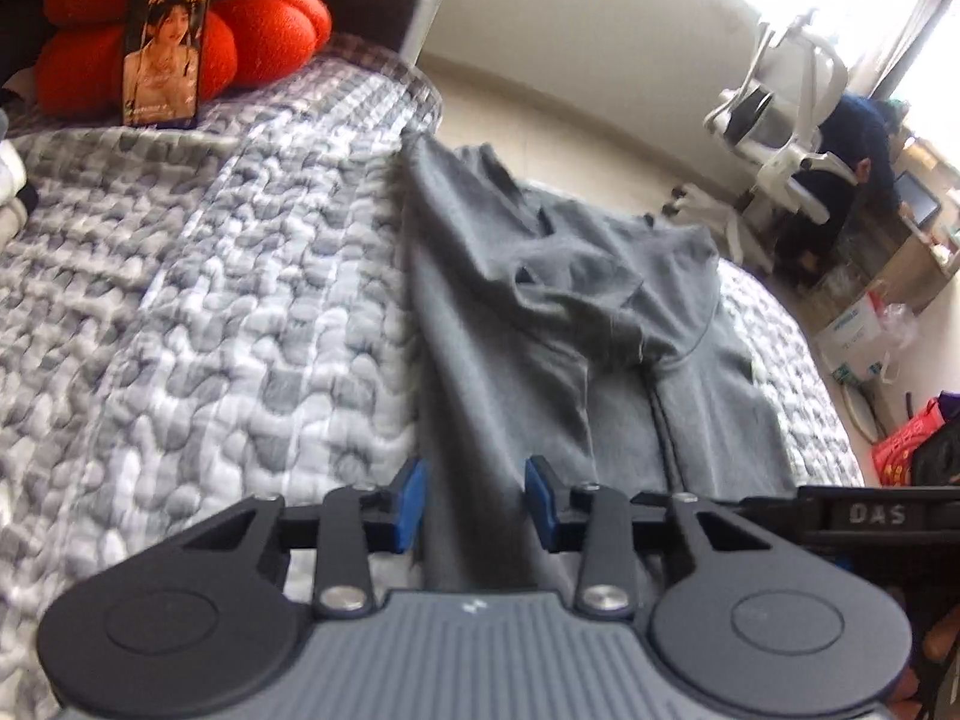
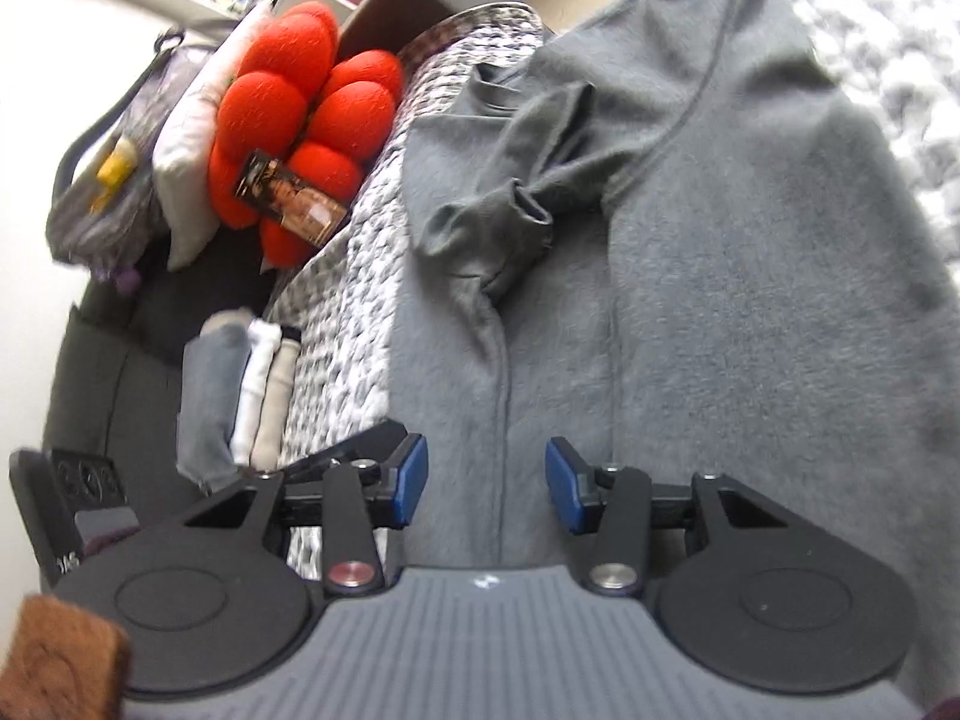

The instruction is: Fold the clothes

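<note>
Both grippers' parted blue fingers (image 1: 413,501) over gray shirt (image 2: 720,300) on quilt (image 1: 180,300)

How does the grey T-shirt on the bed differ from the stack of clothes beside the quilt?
The grey T-shirt lies spread lengthwise over the quilt with one sleeve crumpled on its body; the stack of clothes is already folded into compact bundles. The T-shirt is a single grey garment, while the stack mixes grey, white and beige pieces. The T-shirt lies between the open fingers of both hand-held grippers; the stack sits off to the side, untouched. Both are soft fabric.
</note>
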Demonstrator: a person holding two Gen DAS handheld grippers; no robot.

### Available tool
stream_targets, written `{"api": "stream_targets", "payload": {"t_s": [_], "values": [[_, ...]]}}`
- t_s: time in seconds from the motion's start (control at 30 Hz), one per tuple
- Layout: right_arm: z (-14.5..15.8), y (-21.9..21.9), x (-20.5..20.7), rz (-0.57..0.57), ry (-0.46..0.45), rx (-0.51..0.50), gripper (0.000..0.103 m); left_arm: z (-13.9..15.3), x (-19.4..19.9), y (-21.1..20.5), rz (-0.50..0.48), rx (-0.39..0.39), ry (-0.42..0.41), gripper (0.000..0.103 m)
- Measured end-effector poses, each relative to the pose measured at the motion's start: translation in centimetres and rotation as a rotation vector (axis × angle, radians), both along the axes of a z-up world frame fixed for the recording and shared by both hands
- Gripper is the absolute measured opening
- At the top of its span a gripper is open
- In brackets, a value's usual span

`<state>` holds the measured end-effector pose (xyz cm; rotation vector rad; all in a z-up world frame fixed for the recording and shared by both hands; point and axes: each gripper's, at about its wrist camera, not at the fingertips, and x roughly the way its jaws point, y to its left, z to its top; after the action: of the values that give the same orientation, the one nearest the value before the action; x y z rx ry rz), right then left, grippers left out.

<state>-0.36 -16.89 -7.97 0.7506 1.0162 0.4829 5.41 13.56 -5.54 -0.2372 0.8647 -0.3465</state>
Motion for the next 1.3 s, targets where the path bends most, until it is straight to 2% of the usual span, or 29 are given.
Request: {"api": "stream_targets", "payload": {"t_s": [0.03,0.23,0.33,0.37,0.43,0.53,0.7,0.8,0.87,0.93,1.1,1.2,1.3], "values": [[0.0,0.0,0.5,0.003,0.003,0.004,0.037,-0.4,0.1,0.1,-0.007,-0.017,-0.010,0.037],[-0.2,0.4,2.4,0.012,-0.039,0.002,0.036,-1.1,1.1,1.0,0.022,-0.053,-0.012,0.036],[-0.2,1.1,3.1,0.015,-0.069,-0.009,0.035,-1.6,1.6,1.7,0.047,-0.104,-0.001,0.036],[-0.1,1.4,3.2,0.012,-0.077,-0.020,0.033,-1.6,1.7,1.8,0.050,-0.111,-0.002,0.036],[0.0,1.8,3.5,0.005,-0.081,-0.051,0.015,-1.6,1.8,1.9,0.051,-0.118,-0.003,0.036],[0.8,2.1,3.5,-0.005,-0.108,-0.082,0.006,-1.6,1.8,2.1,0.051,-0.126,-0.003,0.036],[2.2,2.3,3.1,-0.026,-0.156,-0.135,0.005,-1.6,2.0,2.4,0.057,-0.140,0.001,0.036],[2.0,2.1,3.3,-0.036,-0.134,-0.155,0.005,-1.5,1.9,2.4,0.058,-0.137,-0.002,0.036],[1.3,2.0,3.7,-0.042,-0.105,-0.164,0.007,-1.5,1.9,2.4,0.058,-0.128,-0.009,0.036],[1.0,1.8,3.8,-0.044,-0.089,-0.157,0.015,-1.3,1.7,2.3,0.058,-0.117,-0.024,0.036],[1.0,1.1,3.8,-0.049,-0.078,-0.118,0.019,-1.1,1.9,2.7,0.074,-0.106,-0.042,0.036],[1.4,0.4,3.5,-0.084,-0.082,-0.092,0.043,-0.8,2.4,2.7,0.092,-0.112,-0.044,0.036],[1.9,-0.1,3.5,-0.100,-0.097,-0.069,0.043,-0.5,3.2,2.3,0.101,-0.103,-0.057,0.034]]}}
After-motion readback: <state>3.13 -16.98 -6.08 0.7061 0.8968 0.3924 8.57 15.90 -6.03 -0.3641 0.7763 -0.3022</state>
